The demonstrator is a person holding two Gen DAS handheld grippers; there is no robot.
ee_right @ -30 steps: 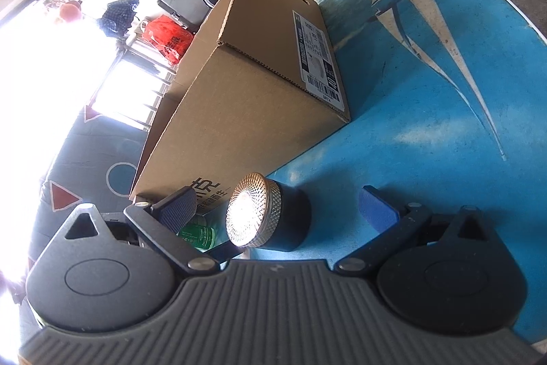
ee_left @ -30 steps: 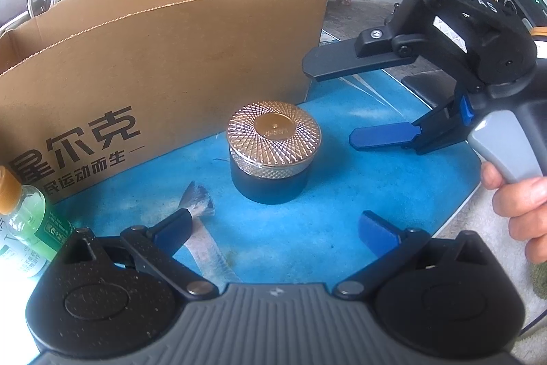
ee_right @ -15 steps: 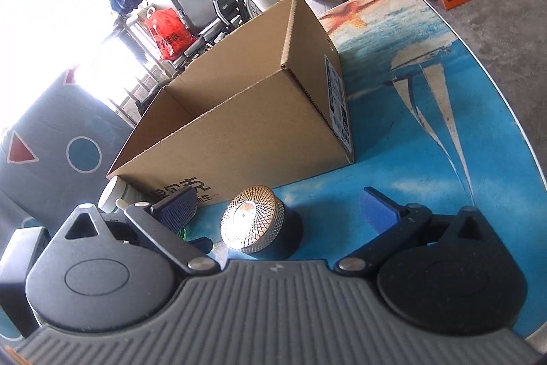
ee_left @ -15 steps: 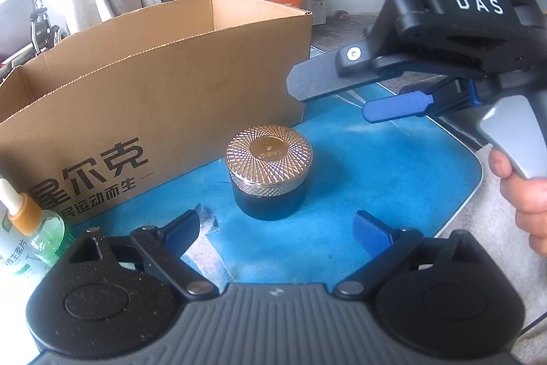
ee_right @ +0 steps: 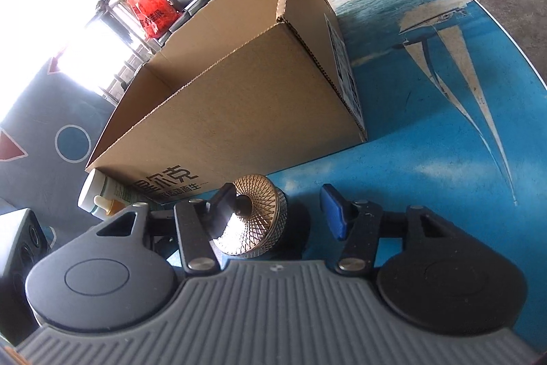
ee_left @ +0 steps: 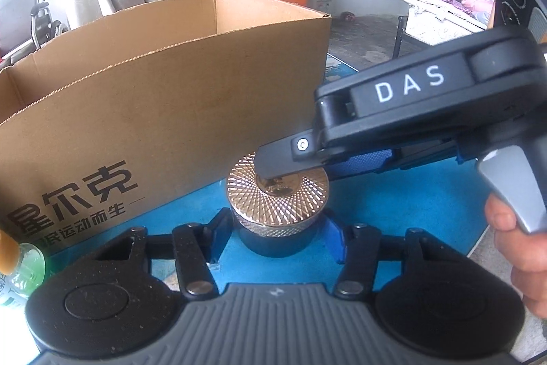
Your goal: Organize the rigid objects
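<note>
While the jar stands on the blue desk near the cardboard box, left gripper jaws are closing around its dark base, apparently steadying it; right gripper jaws are closing over its gold lid.

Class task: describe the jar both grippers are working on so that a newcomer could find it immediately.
Find the big open cardboard box on the blue table. The jar stands just before its printed wall. It is squat and dark with a gold patterned lid, unlike the green bottle nearby.
</note>
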